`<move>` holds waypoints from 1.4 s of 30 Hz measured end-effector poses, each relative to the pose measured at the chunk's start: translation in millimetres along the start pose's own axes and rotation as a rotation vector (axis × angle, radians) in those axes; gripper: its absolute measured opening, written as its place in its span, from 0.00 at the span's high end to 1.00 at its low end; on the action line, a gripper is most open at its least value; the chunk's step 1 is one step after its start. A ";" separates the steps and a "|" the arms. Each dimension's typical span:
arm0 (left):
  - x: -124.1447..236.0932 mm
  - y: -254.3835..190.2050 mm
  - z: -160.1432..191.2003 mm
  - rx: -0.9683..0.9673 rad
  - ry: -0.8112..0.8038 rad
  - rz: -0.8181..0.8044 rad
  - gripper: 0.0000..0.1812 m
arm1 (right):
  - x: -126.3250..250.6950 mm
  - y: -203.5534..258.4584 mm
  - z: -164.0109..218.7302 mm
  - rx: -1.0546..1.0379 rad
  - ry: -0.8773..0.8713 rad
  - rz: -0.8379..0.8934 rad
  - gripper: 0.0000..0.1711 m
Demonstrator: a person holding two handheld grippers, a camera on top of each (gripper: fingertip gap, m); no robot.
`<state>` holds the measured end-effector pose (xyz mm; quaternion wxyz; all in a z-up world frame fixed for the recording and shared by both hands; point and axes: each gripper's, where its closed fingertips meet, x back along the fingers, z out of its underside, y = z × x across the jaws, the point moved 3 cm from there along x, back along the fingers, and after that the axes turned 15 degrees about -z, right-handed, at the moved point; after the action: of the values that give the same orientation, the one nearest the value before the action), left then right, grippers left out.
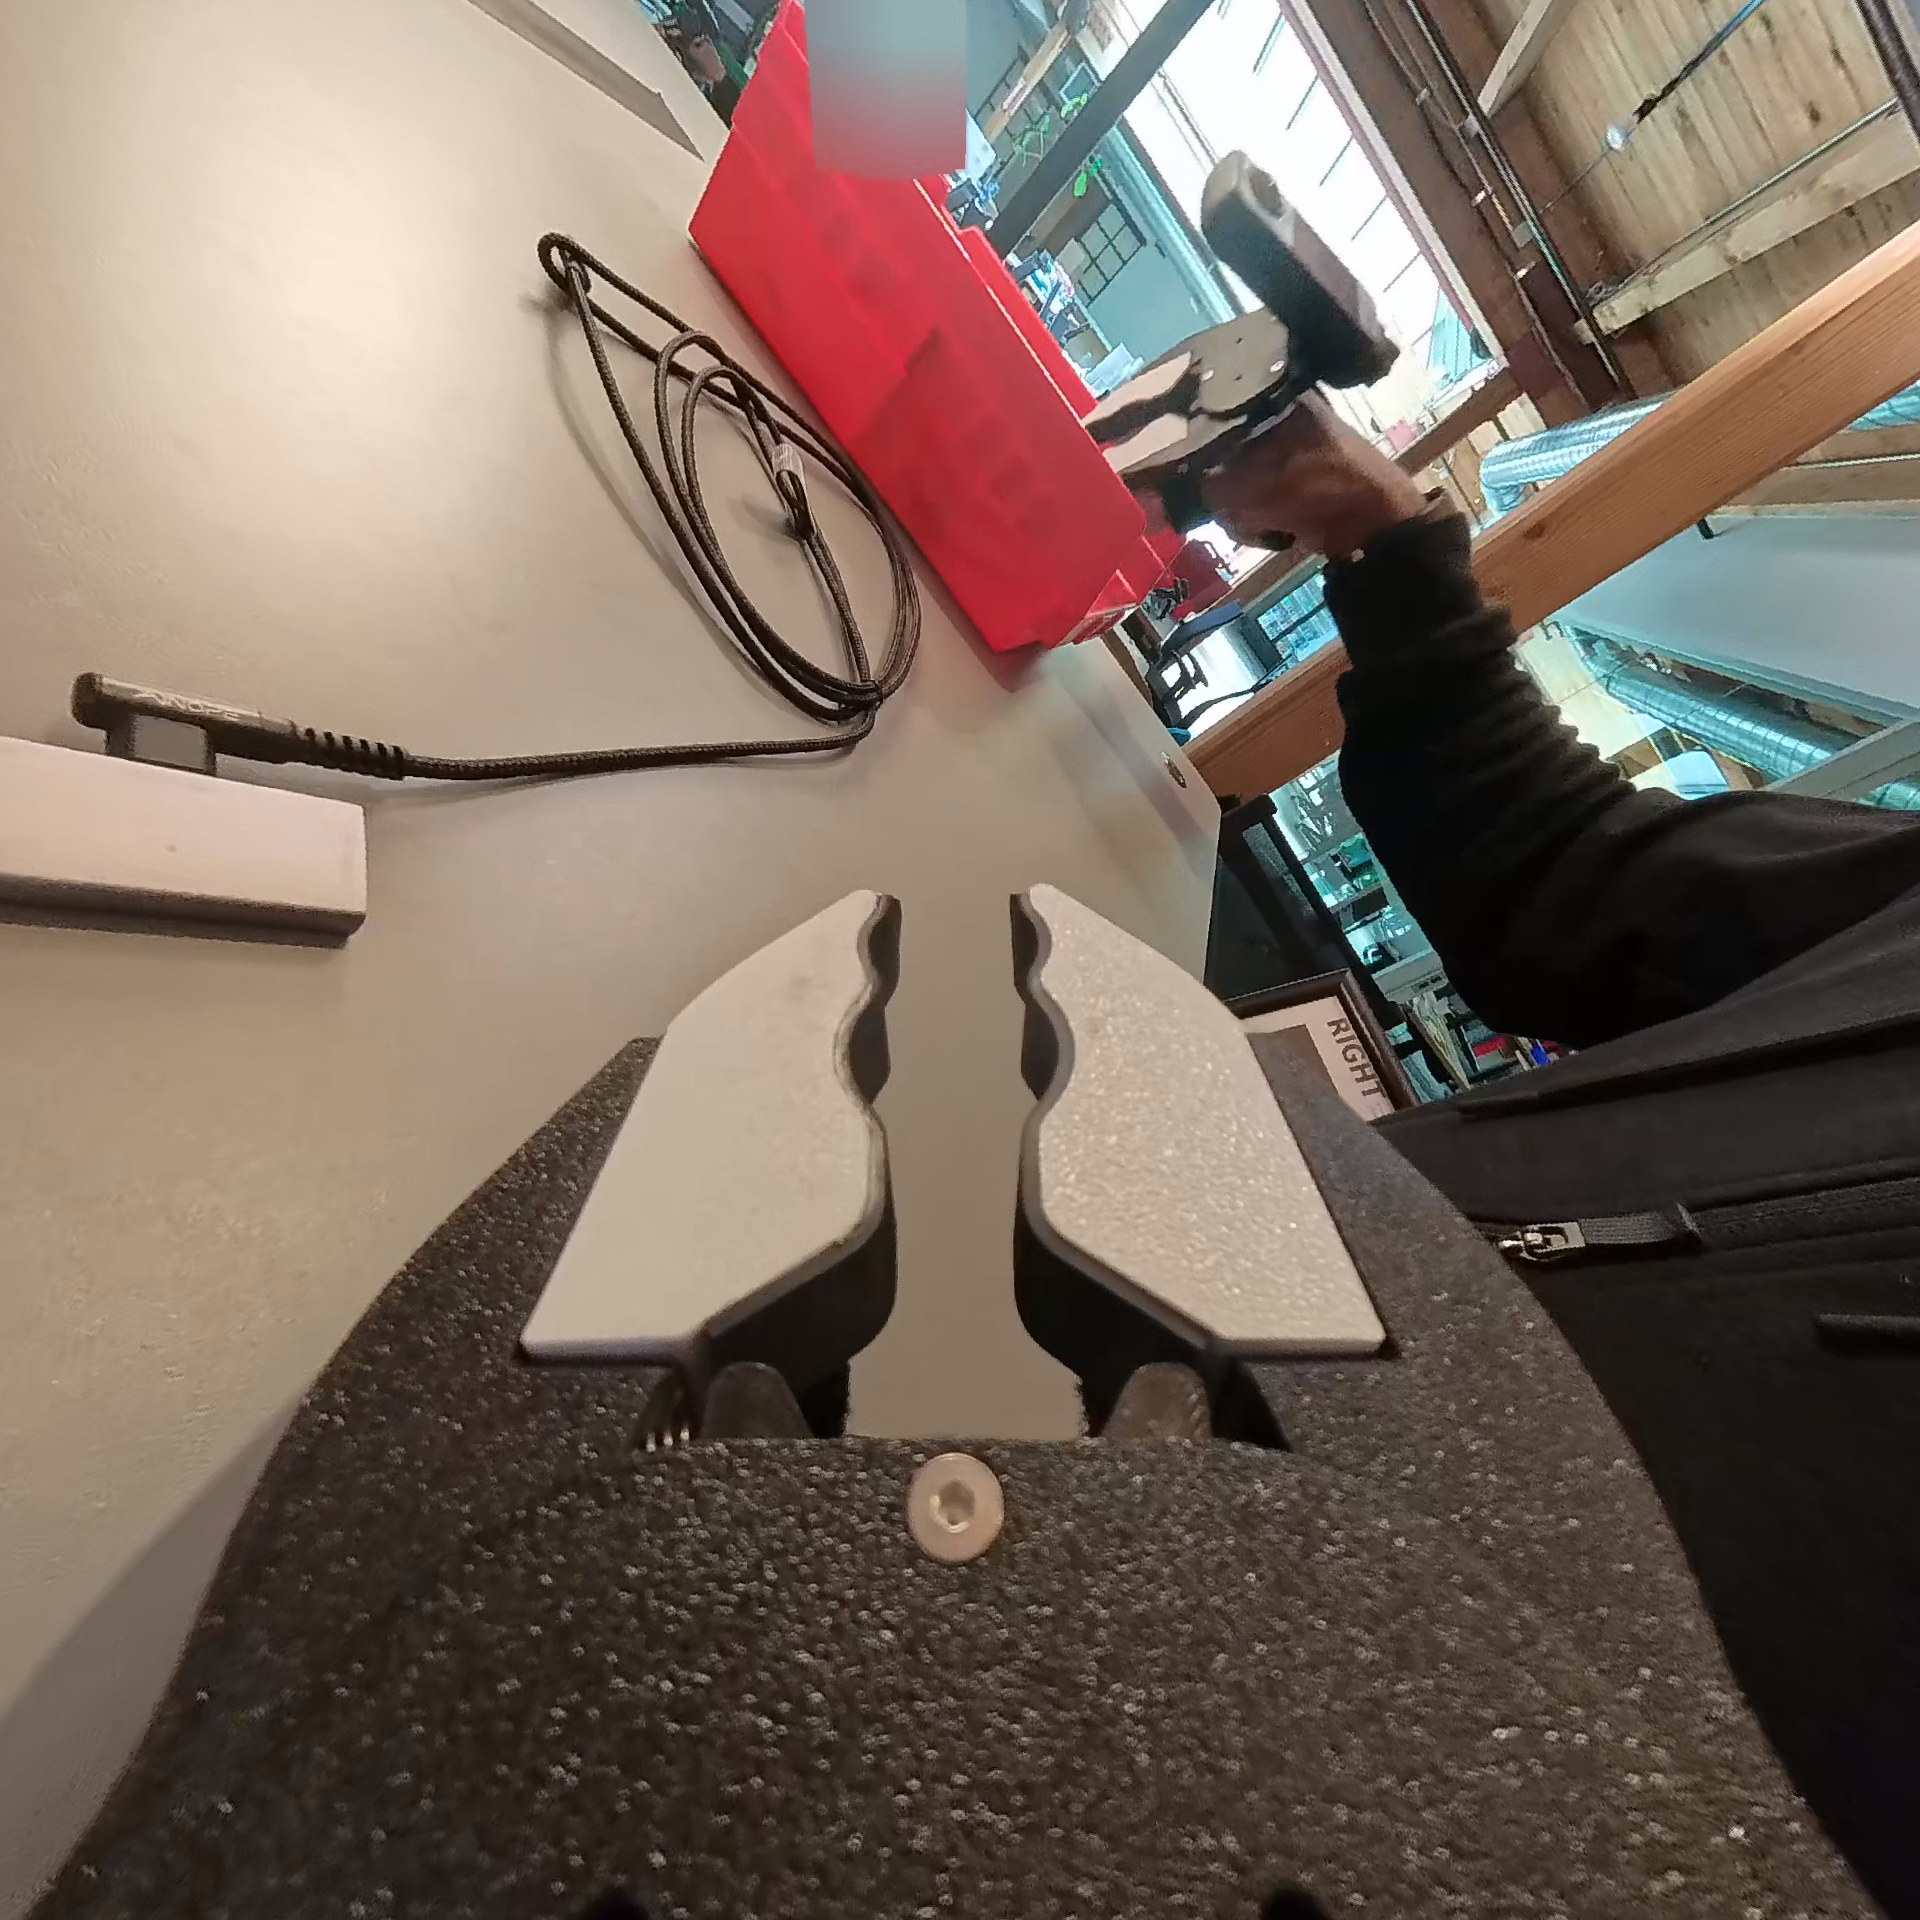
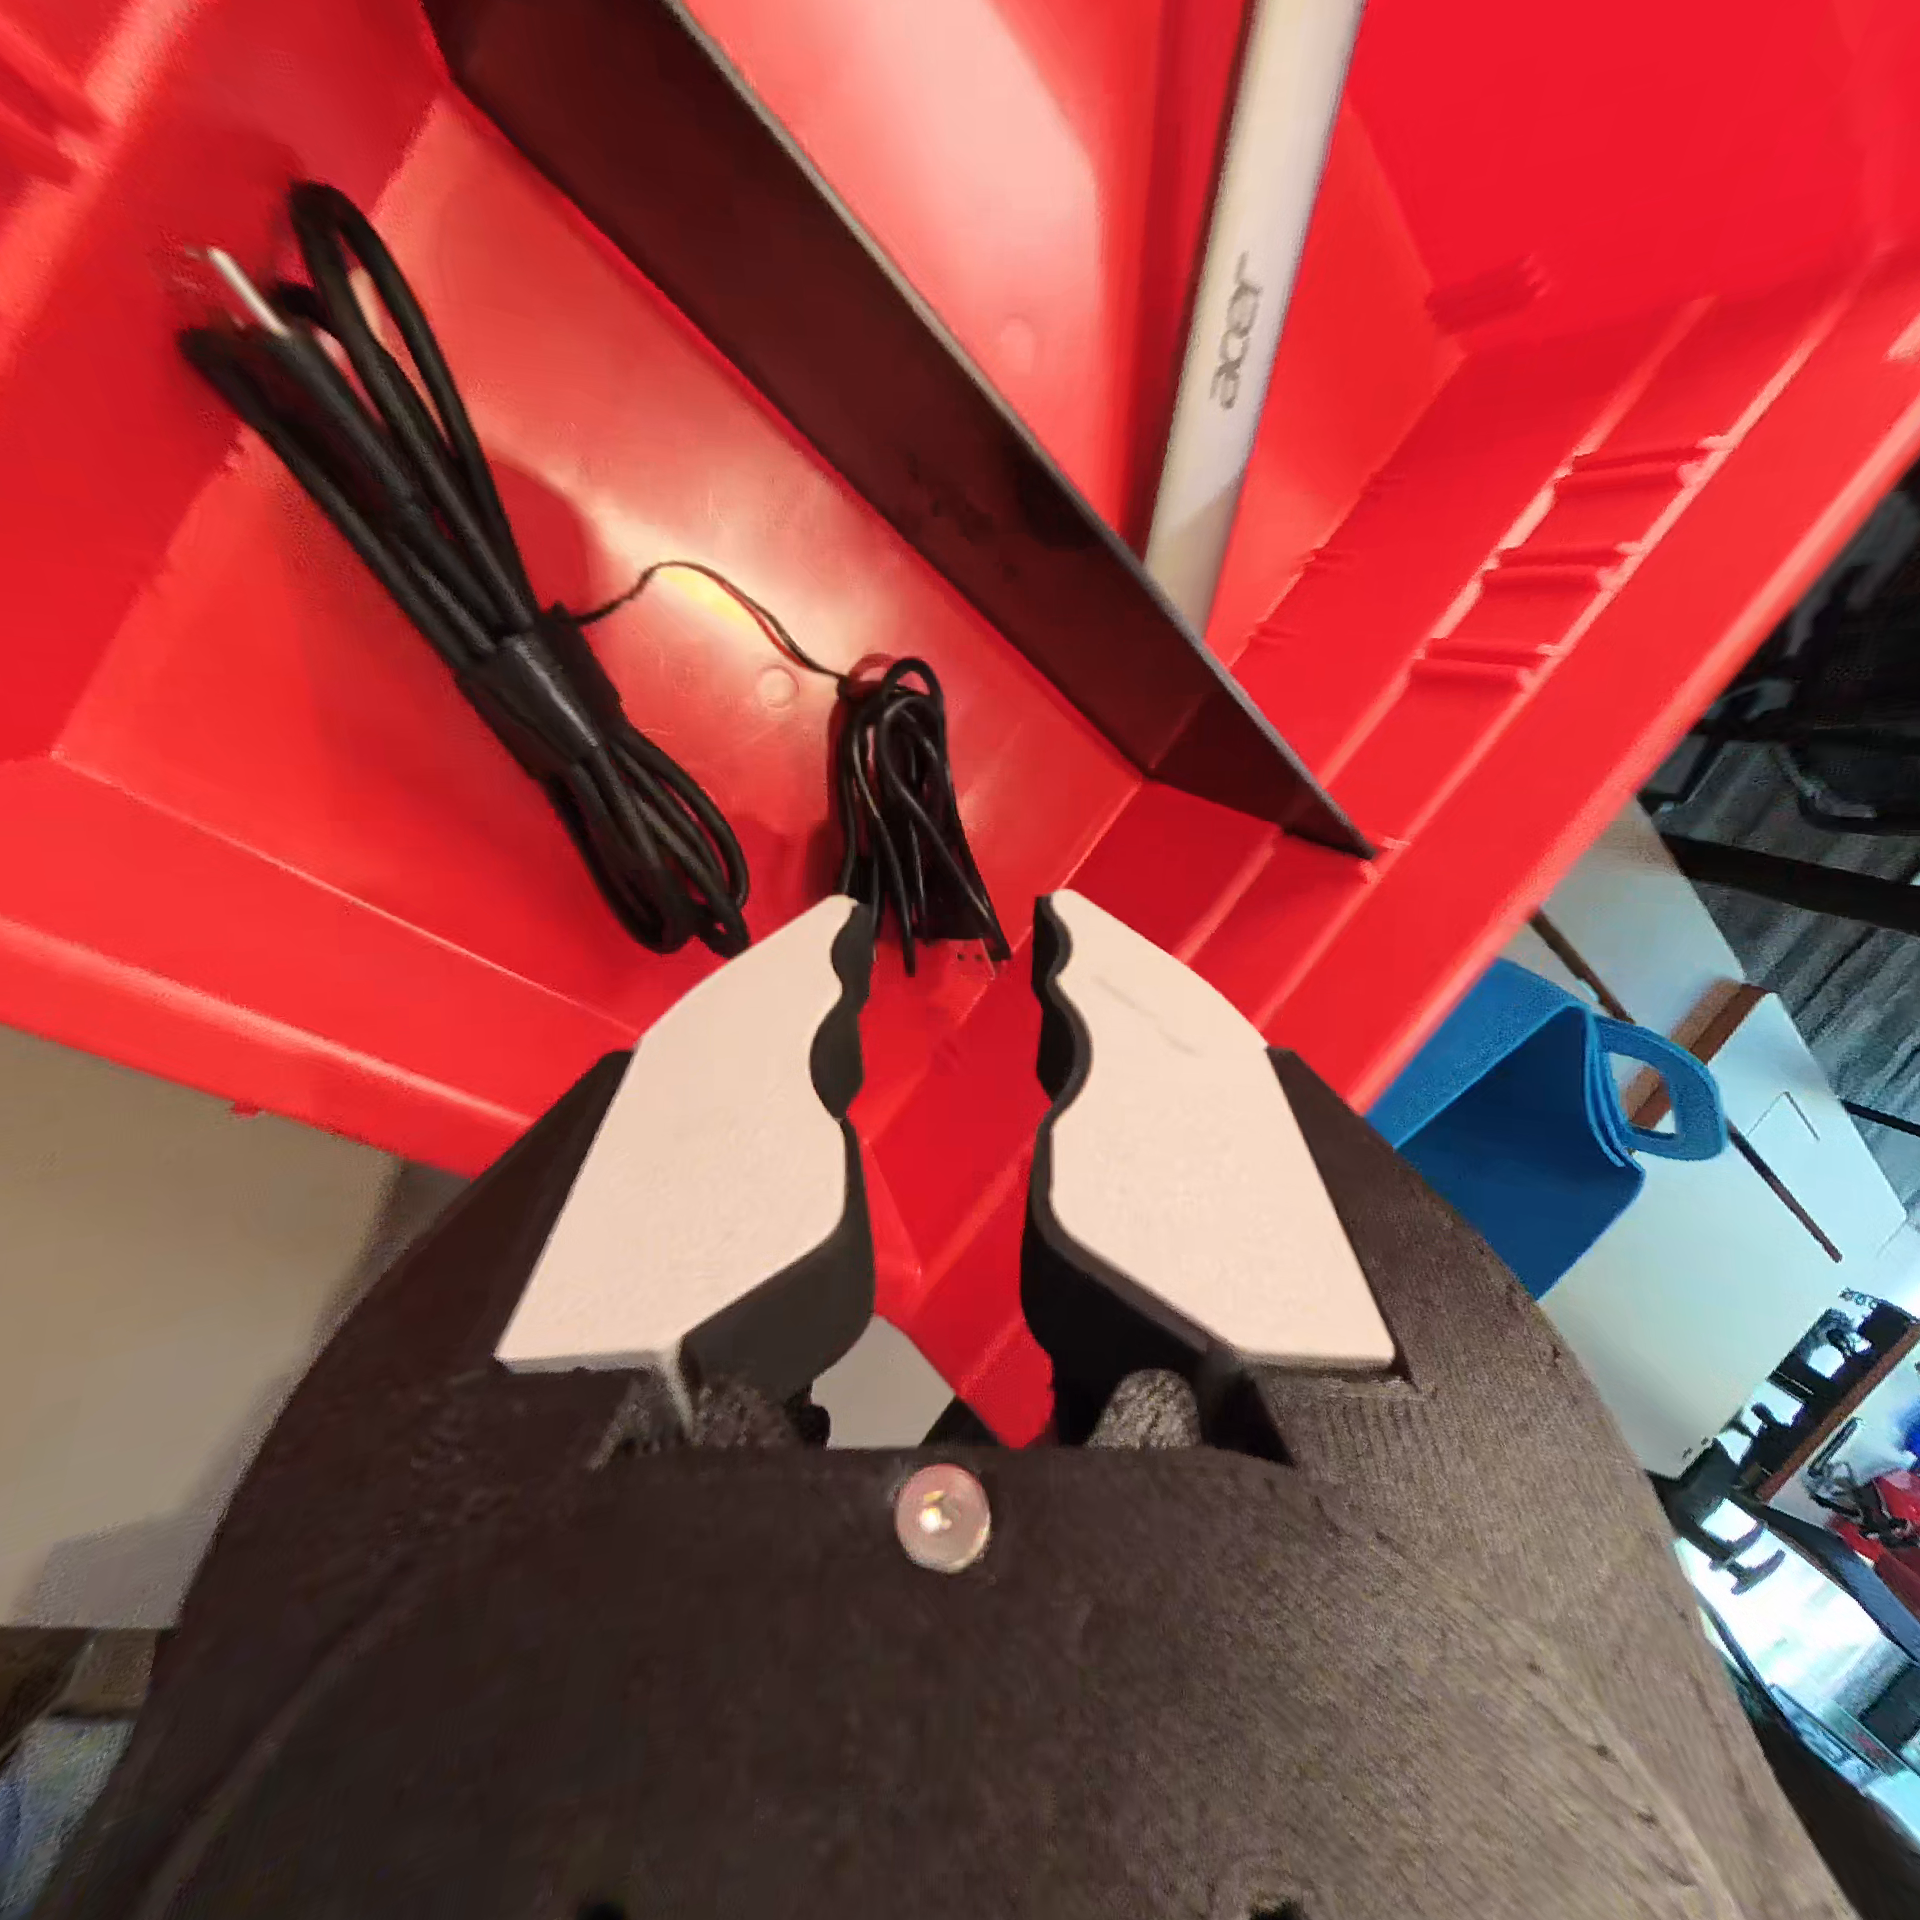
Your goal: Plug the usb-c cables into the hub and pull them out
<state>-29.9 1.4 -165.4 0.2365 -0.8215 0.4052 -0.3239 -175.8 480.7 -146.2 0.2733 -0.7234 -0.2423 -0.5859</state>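
Observation:
In the left wrist view a white hub [image 1: 177, 831] lies on the grey table at the left edge. A black braided cable [image 1: 748, 499] with an angled plug [image 1: 166, 717] sits in the hub's far side, its slack coiled beside the red bin [image 1: 914, 416]. My left gripper [image 1: 954, 914] is open and empty, right of the hub. My right gripper [image 2: 945, 914], also seen far off in the left wrist view [image 1: 1132, 416], is open and empty above the bin. Inside the bin lie a bundled black cable [image 2: 499, 582] and a smaller black cable bundle [image 2: 904, 800] just beyond the fingertips.
The red bin [image 2: 312, 935] has a black divider [image 2: 935, 436] and a white slim device [image 2: 1236, 343] in the far compartment. A blue bag [image 2: 1538, 1101] sits at the right. A person's black sleeve [image 1: 1507, 790] reaches over the table edge.

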 end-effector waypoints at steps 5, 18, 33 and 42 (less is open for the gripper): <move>-4.8 -0.2 1.2 -0.010 0.029 0.006 0.88 | 46.1 33.2 -19.0 0.034 -0.178 0.022 0.82; -6.0 2.4 -1.0 -0.010 0.011 -0.016 0.88 | -3.6 291.9 -159.3 0.424 -0.556 -0.492 0.81; 14.0 4.3 -0.5 0.048 -0.080 -0.020 0.88 | -63.6 357.0 -225.4 0.542 -0.332 -0.475 0.99; 14.1 32.4 -13.1 0.215 -0.109 -0.102 0.85 | -26.8 349.7 -218.0 0.385 -0.624 -0.528 0.99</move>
<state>-49.5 -29.9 -172.8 0.3281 -0.8274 0.3123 -0.3320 -102.3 75.4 -175.7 0.1582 -0.7148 -0.5940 -0.3335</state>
